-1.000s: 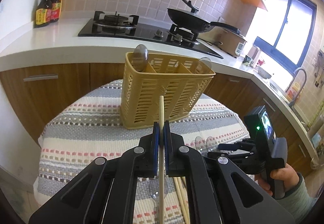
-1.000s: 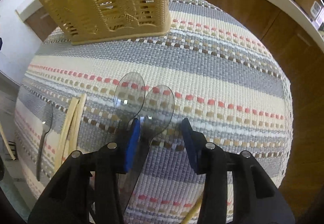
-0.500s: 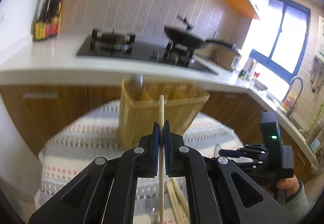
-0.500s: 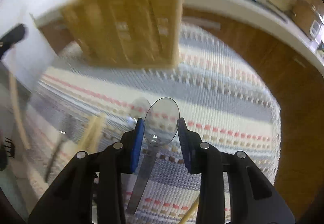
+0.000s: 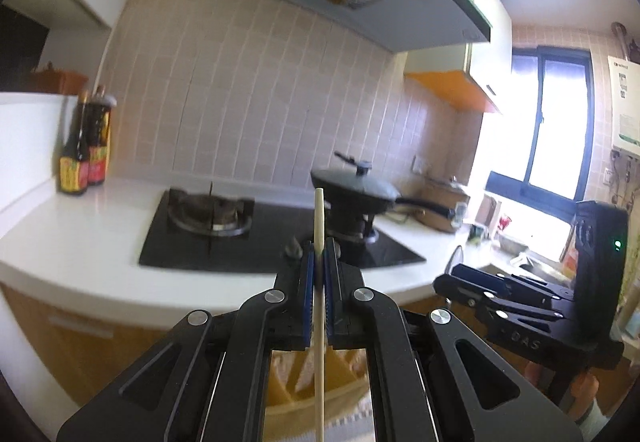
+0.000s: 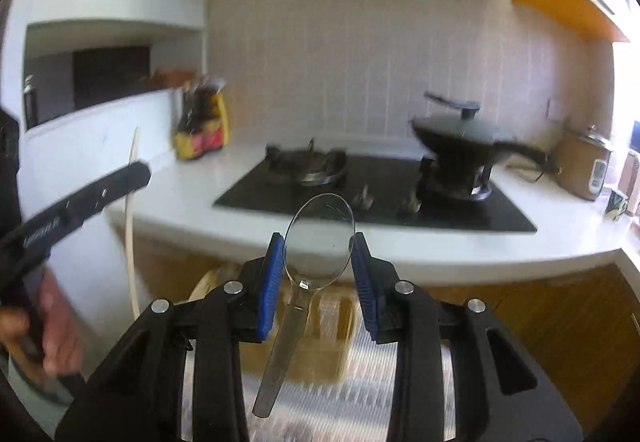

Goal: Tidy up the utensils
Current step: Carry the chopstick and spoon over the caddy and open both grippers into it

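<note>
Both my grippers are up near counter height, pointing out over the stove (image 5: pixel 224 230) rather than down at the table.

My left gripper (image 5: pixel 319 266) is clamped tight on one chopstick (image 5: pixel 319 218). It stands nearly straight up dead center in the left view, tip poking above the pads in front of the wok (image 5: pixel 356 194), and the rest runs down between the black arms and out the bottom edge. Behind it, bottom center, there's a slice of the yellow basket (image 5: pixel 288 386).

My right gripper (image 6: pixel 318 266) has a clear spoon (image 6: pixel 320 242) pinched by the bowl, blue pads pressing on either side of it, jaws only narrowly apart. The bowl faces the camera, center frame, and the handle hangs down and slightly left toward the bottom. The basket (image 6: pixel 328 346) is blurry right below it, lower center, on the striped cloth (image 6: pixel 360 402).

In the right view my left gripper sits at the left edge, tilted up to the right, chopstick crossing it top to bottom, with my hand (image 6: pixel 56 326) wrapped round the grip at lower left. In the left view the right gripper shows at the right edge, fingers pointing left.
</note>
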Available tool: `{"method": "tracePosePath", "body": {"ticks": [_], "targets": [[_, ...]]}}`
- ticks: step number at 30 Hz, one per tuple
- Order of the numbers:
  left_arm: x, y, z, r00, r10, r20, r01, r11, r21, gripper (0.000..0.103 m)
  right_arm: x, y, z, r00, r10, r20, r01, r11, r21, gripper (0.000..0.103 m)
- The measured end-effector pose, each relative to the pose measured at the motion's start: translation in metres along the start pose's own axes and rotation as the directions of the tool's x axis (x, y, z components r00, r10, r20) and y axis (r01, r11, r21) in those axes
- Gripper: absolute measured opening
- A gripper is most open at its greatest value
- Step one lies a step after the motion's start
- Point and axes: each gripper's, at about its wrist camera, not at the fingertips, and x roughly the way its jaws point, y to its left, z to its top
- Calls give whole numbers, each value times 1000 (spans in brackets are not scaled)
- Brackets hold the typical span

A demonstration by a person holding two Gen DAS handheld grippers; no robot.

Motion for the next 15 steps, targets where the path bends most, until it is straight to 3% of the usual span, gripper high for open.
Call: {"method": "tracePosePath", "body": {"ticks": [7,15], "targets": [[30,9,5,995,56,80,-59,998,30,2,53,-15,13,981,-171,95,176,983,-45,31],[69,24,-33,990,121,72,-124,992,37,2,97,-11,-23,976,-209,64,215,971,-106,31]]}}
